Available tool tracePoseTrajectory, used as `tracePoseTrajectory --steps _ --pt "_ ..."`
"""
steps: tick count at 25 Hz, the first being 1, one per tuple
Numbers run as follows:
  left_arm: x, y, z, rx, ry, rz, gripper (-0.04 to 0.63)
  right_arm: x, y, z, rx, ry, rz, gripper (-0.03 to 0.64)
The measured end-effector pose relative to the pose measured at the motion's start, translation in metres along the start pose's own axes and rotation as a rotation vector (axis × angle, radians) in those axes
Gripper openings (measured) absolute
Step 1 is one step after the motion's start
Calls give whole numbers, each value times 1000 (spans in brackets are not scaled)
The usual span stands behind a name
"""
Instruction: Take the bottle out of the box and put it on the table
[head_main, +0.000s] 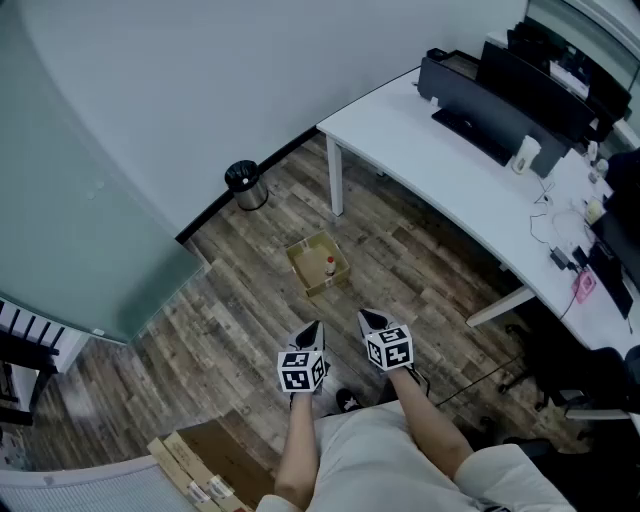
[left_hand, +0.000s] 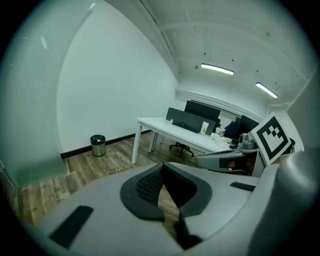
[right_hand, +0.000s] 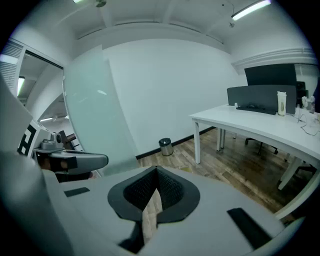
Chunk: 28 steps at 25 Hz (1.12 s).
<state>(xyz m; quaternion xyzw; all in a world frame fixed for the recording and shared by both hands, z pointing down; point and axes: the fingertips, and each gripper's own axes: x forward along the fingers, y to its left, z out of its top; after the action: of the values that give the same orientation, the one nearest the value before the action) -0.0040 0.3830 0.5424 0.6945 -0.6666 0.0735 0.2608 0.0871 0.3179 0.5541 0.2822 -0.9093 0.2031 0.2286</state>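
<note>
An open cardboard box (head_main: 316, 262) stands on the wooden floor near the leg of the white table (head_main: 440, 170). Inside it, at the right side, is a small pale bottle (head_main: 329, 266) with a red cap. Both grippers are held side by side in front of the person, short of the box and above the floor. The left gripper (head_main: 314, 326) and the right gripper (head_main: 366, 319) are each shut with nothing held. In the left gripper view the gripper (left_hand: 163, 192) shows only a thin slit of floor between its pads; the right gripper (right_hand: 150, 200) looks the same in its own view.
A black-lidded metal bin (head_main: 246, 186) stands by the wall. The table carries monitors (head_main: 520, 75), a white bottle (head_main: 526, 154) and cables. A frosted glass partition (head_main: 70, 230) is at the left. Flattened cardboard (head_main: 205, 460) lies near the person's feet; a black chair (head_main: 570, 370) is at the right.
</note>
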Motion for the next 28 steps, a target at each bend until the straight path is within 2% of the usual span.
tracePoseTrajectory --steps 6,16,25,28 --pt "-3 12 7 -21 -10 -5 14 6 4 9 -12 -8 -12 38" --pt "5 15 -7 -69 -1 -3 14 10 -3 0 -62 5 -17 38" --pt "45 39 30 -67 -25 34 14 52 -23 29 -30 13 49 38" --pt "65 47 41 -57 -5 31 14 76 -36 49 -15 12 70 38"
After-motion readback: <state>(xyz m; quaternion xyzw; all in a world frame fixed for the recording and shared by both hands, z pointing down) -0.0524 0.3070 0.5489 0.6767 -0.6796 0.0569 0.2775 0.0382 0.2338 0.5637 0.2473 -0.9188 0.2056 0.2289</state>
